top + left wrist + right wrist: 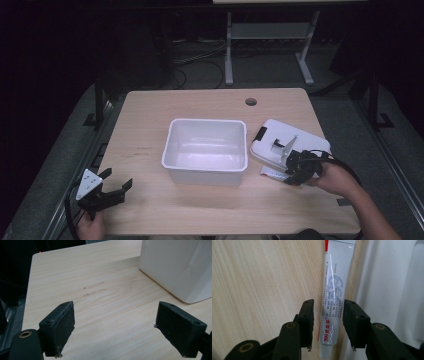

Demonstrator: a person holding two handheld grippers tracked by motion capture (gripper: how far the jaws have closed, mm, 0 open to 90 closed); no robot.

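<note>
Ointment is what my right hand-held gripper [326,325] is after: the white tube [334,300] lies flat on the surface [262,282] and runs lengthwise away from me, right between my two black pads [308,315]. The jaws stand narrow, one on either side of the tube, with a sliver of gap showing, so I judge that I straddle it and do not yet pinch it. They line up with the tube's long sides because that is its thinnest span. Just beyond the far pad the white lid [287,145] lies on the surface, its edge just beside the tube, which leaves little room for that pad.

Farther off, past the lid, the white bin [206,150] stands upright in the middle of the surface, open at the top, with nothing in it that I can see; likely the tube belongs there.

My left hand-held gripper [112,189] waits well apart from all this, jaws wide and holding nothing, pointing toward the bin's wall [175,267].
</note>
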